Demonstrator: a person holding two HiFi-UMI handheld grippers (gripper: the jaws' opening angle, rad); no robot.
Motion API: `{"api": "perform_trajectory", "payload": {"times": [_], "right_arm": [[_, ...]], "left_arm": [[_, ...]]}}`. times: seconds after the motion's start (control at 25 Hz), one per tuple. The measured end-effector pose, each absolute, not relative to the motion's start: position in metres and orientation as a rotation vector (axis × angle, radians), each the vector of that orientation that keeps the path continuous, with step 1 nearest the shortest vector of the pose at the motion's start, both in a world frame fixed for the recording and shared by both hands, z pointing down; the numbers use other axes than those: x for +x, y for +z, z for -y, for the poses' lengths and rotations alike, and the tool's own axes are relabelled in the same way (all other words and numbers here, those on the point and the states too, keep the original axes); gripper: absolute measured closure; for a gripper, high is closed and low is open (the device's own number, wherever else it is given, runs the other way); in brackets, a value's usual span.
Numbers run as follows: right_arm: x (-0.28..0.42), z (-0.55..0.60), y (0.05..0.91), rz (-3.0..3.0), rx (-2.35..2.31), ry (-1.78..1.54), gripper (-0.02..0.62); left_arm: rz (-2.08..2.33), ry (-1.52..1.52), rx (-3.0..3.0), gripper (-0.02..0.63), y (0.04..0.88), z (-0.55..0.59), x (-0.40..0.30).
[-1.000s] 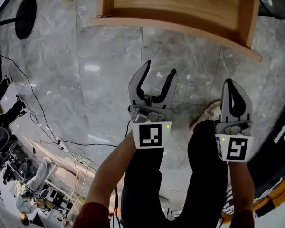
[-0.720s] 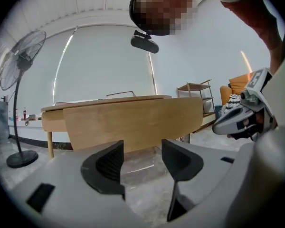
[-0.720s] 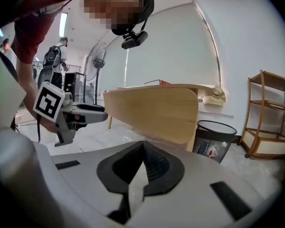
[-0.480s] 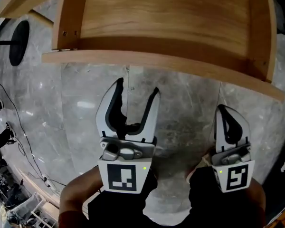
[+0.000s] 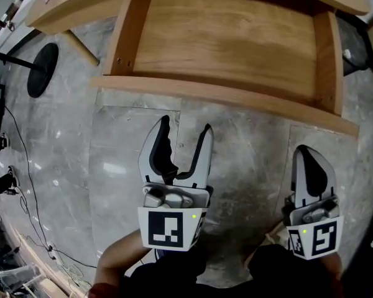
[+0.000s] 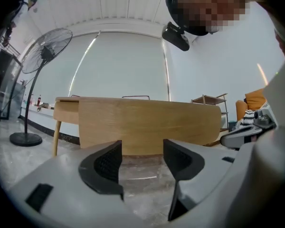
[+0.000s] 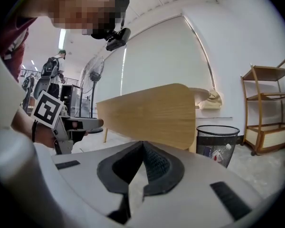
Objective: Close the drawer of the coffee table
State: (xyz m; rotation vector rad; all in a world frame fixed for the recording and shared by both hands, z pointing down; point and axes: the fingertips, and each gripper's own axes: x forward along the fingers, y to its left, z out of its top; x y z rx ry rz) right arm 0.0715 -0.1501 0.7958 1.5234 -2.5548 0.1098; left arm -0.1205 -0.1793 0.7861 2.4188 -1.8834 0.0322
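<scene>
Head view, nearest first: the left gripper hangs just short of the drawer, its jaws apart and just now opening wider, with only marble floor between them. The right gripper, jaws together on nothing, sits before the drawer's right end. The drawer stands pulled out of the coffee table, its long axis running left to right and its front panel facing both grippers. A fan base lies left of the drawer. The table's far side is cut off.
</scene>
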Motion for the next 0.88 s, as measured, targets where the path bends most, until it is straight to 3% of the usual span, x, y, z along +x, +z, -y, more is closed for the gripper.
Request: {"api": "perform_trajectory", "payload": {"times": [0.88], "right_arm": [[0.079,0.14,0.79,2.604,1.582,0.092,0.597]], "left_arm": [[1.984,0.053,2.438,0.302,0.762,0.211,-0.122]]}}
